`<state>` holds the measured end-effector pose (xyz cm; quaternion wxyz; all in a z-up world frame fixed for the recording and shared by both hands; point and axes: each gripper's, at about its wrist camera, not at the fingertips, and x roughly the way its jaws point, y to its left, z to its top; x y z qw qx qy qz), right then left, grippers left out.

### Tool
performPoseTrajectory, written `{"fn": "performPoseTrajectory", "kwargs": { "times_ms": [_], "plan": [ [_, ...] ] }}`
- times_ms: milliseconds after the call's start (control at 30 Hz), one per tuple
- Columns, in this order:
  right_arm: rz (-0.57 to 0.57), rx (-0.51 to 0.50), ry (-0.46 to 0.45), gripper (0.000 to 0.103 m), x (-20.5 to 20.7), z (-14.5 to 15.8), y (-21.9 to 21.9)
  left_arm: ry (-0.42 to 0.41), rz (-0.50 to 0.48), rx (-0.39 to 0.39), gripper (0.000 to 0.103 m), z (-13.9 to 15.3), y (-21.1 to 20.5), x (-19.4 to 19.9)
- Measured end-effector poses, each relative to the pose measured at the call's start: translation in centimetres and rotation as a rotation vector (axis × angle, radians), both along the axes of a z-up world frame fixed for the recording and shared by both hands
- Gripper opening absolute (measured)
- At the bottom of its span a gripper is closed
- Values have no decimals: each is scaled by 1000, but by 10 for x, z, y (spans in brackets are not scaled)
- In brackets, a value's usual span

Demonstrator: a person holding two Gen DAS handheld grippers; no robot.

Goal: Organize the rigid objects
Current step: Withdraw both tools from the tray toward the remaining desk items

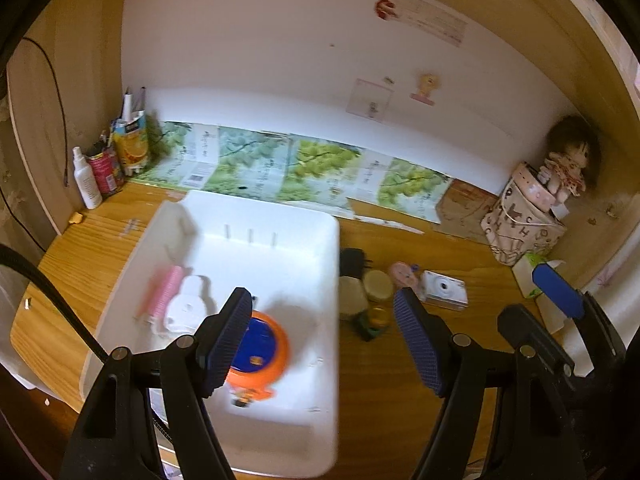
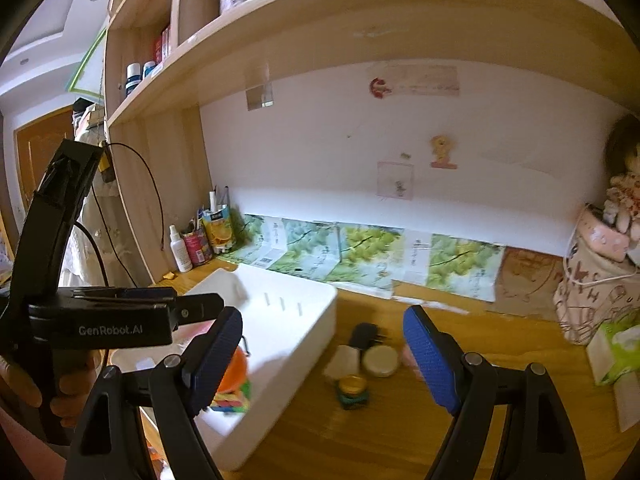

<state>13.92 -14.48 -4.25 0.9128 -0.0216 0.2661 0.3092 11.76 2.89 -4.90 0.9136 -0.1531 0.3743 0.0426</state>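
1. Grippers first: your left gripper (image 1: 322,334) has its blue pads spread wide apart with nothing between them, hanging over the near right part of the white bin (image 1: 312,216).
2. Your right gripper (image 2: 323,354) is likewise spread wide and empty, pointing down at the wooden desk (image 2: 400,420) just right of the bin. It also shows at the right edge of the left wrist view.
3. Inside the bin you have an orange round toy with a blue top (image 1: 260,350), a white flat piece (image 1: 188,308) and a pink comb-like item (image 1: 166,294) touching that piece on its left side. The frames are blurred, so you cannot tell finer detail.
4. Still out on the desk, just beside the bin's right wall: a black charger plug (image 1: 352,262), a frosted white jar (image 1: 352,296), a cream-lidded jar (image 1: 378,285), and a gold-lidded jar on a green base (image 1: 376,320). They sit tightly grouped, touching or nearly so.
5. Right of that group lie a pink item (image 1: 402,274) and a small white camera (image 1: 444,290), close together.
6. Further right you have a tissue box (image 2: 612,350) and a patterned bag (image 1: 520,232) with a doll (image 1: 568,160) on top.
7. At the back left corner stand a white spray bottle (image 1: 86,178), a red can (image 1: 104,170) and a juice carton holding pens (image 1: 132,146).
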Motion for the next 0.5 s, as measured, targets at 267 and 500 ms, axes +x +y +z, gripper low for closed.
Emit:
{"fn": "performPoseTrajectory", "kwargs": {
  "times_ms": [267,500],
  "plan": [
    [25,-76,-41,83,11,-2,-47,27,22,-12,77,-1,-49,8],
    [74,-122,-36,83,33,-12,-82,64,86,-34,77,-13,-80,12]
  ]
}}
